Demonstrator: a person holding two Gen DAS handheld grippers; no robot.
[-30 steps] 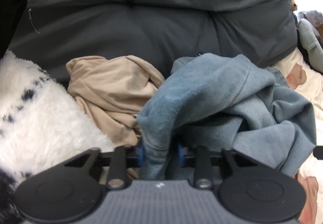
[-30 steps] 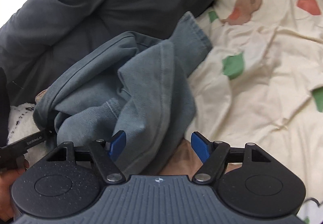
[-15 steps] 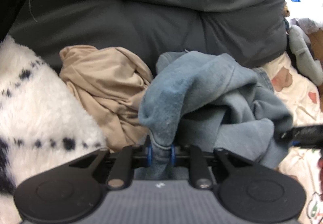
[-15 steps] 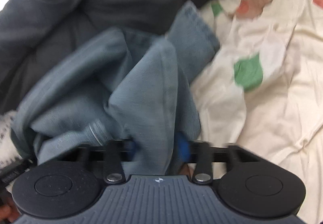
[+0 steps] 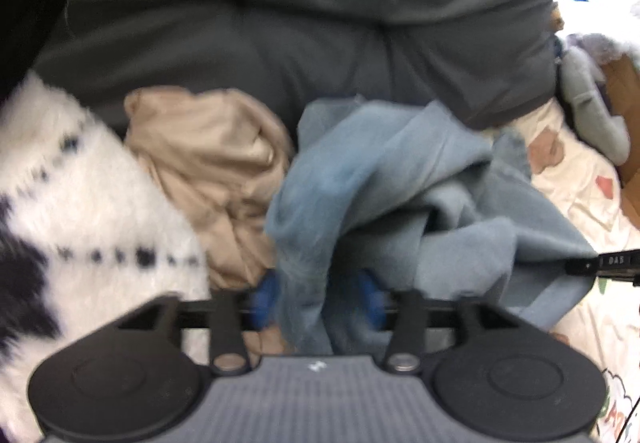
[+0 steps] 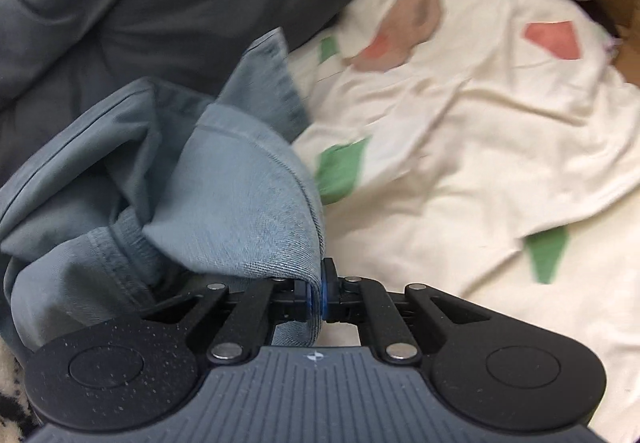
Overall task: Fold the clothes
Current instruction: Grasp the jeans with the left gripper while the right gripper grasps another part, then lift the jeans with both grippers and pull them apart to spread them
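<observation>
On the bed (image 6: pixel 480 147): blue denim garment (image 6: pixel 224 179)
Right gripper (image 6: pixel 316 295): jaws clamped on its hem
Left gripper (image 5: pixel 318 295): jaws parted, fabric between

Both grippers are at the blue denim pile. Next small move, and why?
Probably re-close the left gripper before lifting. Its blue pads sit apart around a hanging fold of the blue denim garment, while the right gripper is pinched shut on a hem edge. Lifting now would likely raise one side only.

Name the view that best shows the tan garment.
Left wrist view: the tan garment lies crumpled in full sight between the fuzzy white fabric and the blue garment. The right wrist view does not show it.
</observation>
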